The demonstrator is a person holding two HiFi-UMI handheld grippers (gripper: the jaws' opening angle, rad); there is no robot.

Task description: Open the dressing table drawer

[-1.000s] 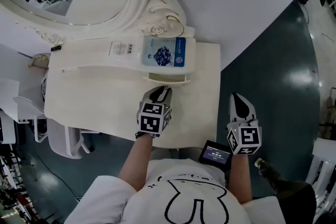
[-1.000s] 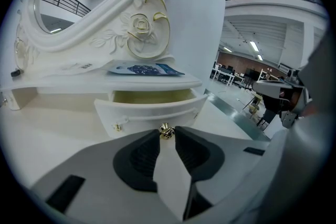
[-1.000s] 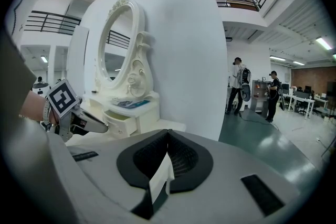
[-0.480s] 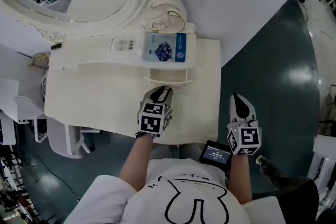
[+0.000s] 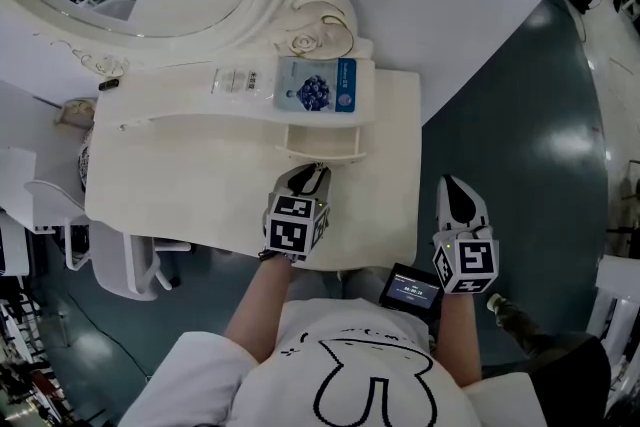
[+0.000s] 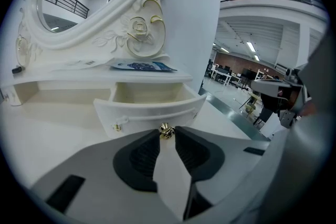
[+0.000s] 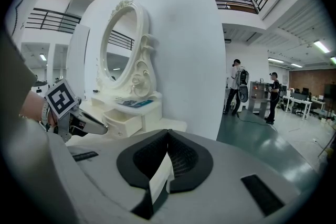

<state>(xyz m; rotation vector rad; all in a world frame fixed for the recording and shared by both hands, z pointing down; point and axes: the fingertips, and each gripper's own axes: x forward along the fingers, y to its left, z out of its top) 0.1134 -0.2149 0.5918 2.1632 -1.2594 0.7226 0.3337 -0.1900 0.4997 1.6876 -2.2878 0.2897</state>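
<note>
Drawer (image 6: 152,113) opening is judged mostly done: it is pulled partway out beneath the shelf (image 6: 63,80) at the tabletop's (image 6: 47,134) back right. Its brass knob (image 6: 166,131) is pinched by the left gripper (image 6: 167,138). The right gripper (image 7: 168,132) is held closed and empty.

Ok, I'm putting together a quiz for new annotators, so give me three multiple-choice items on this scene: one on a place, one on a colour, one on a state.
1. Where does the blue packet lie?
A) on the shelf above the drawer
B) inside the drawer
C) in a basket

2. What colour is the knob that the left gripper holds?
A) black
B) gold
C) red

3. What state is the drawer in?
A) fully shut
B) pulled partly out
C) removed entirely

Answers:
1 A, the packet lies flat on the shelf.
2 B, the knob glints gold between the jaws.
3 B, the drawer's empty inside shows behind its front.
</note>
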